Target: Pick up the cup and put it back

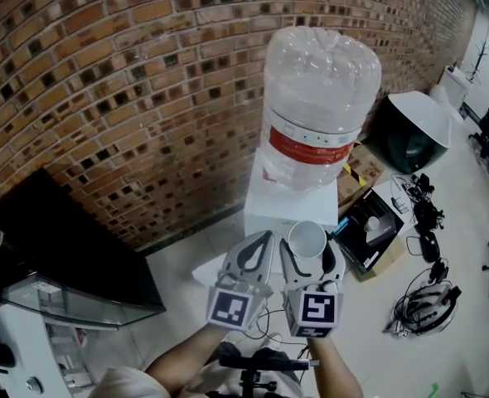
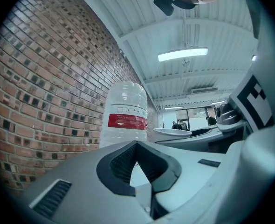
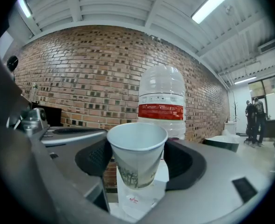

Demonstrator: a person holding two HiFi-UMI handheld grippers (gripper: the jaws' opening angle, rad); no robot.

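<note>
Your left hand-held gripper (image 1: 264, 240) and right hand-held gripper (image 1: 311, 264) sit nearest, side by side at the bottom of the head view, each with a square-marker cube at its base. Behind them, a brick wall (image 1: 128, 98) of brown and dark bricks fills the upper left. In front of it stands a white water dispenser (image 1: 269, 204), topped by a large clear bottle (image 1: 319, 98) with a red band. To the left, a black cabinet (image 1: 70, 239) sits against the wall. On the pale floor at right are a black-and-white lamp hood (image 1: 418, 127), an open cardboard box (image 1: 369, 232) and a tangle of cables (image 1: 420, 214). The left hand-held gripper is clenched and empty, its tips meeting, just beside the right one. The right hand-held gripper grasps the cup (image 3: 137, 155), a white paper cup with a faint green print, upright with its mouth up and a jaw pad pressing on each side. The cup is held in the air in front of the dispenser; the right gripper view shows the bottle rising behind its rim.
</note>
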